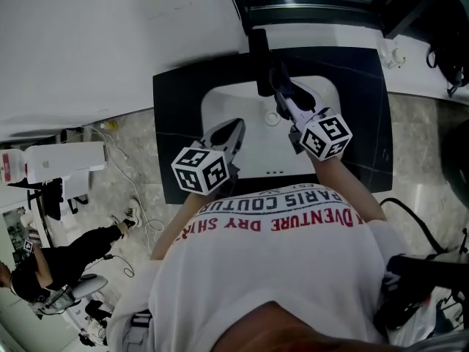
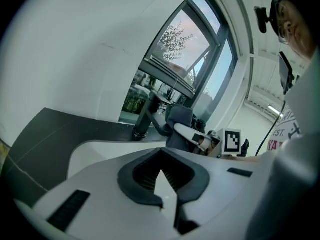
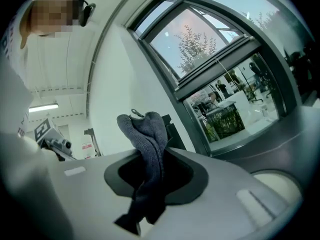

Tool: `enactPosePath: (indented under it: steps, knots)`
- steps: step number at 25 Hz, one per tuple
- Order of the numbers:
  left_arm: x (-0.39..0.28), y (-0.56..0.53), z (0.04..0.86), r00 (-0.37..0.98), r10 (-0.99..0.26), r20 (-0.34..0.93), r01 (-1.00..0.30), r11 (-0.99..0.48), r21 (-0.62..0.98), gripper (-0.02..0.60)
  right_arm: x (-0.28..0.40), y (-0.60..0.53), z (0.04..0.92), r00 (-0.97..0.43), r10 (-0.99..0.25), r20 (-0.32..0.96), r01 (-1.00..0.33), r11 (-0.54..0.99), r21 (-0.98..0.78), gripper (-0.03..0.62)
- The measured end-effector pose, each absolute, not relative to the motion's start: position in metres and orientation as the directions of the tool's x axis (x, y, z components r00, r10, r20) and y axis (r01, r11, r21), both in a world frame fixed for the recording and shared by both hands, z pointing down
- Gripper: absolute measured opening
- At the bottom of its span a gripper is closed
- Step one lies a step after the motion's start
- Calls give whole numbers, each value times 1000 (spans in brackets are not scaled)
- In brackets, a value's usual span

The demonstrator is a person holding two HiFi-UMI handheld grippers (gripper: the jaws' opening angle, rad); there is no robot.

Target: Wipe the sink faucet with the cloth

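Note:
The black faucet (image 1: 258, 61) stands at the back of the white sink (image 1: 220, 103), which is set in a dark countertop (image 1: 176, 123). My right gripper (image 1: 282, 94) is shut on a grey cloth (image 1: 281, 78) and holds it against the faucet's right side. In the right gripper view the cloth (image 3: 150, 139) hangs folded between the jaws of the right gripper (image 3: 147, 184), hiding most of the faucet. My left gripper (image 1: 231, 132) hovers over the basin's left half, shut on nothing. Its own view shows the left gripper (image 2: 162, 184), the faucet (image 2: 145, 115) and the cloth (image 2: 179, 121) ahead.
A round drain (image 1: 272, 119) lies in the basin below the right gripper. A window frame (image 1: 308, 6) runs behind the counter. On the stone floor, a white box (image 1: 62, 160) sits at the left, a seated person (image 1: 66, 259) at the lower left, and black cables (image 1: 410, 211) at the right.

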State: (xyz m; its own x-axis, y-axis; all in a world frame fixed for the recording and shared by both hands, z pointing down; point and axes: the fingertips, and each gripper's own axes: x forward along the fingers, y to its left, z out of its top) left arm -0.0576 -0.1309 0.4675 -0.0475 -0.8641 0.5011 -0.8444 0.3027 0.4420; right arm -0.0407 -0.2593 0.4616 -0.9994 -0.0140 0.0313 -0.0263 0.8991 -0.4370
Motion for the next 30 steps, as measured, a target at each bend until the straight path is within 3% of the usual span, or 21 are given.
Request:
enactPosePath:
  steps: [21,26,30]
  knots:
    - [-76,-130,483,-26,-850,526,-841,303,448,1,-110,-322,443,-1000,-11,4,-11,872,-489,78]
    - [-80,-126,487,-33,-849,527,-836,312,450,2,-103,-335,427,-996,-57,-61,-15,840,-542,78]
    - [-80,-128,487,-32,-850,525,-834,312,455,2,-110,-334,417,-996,-26,-90,31,818,-574,78]
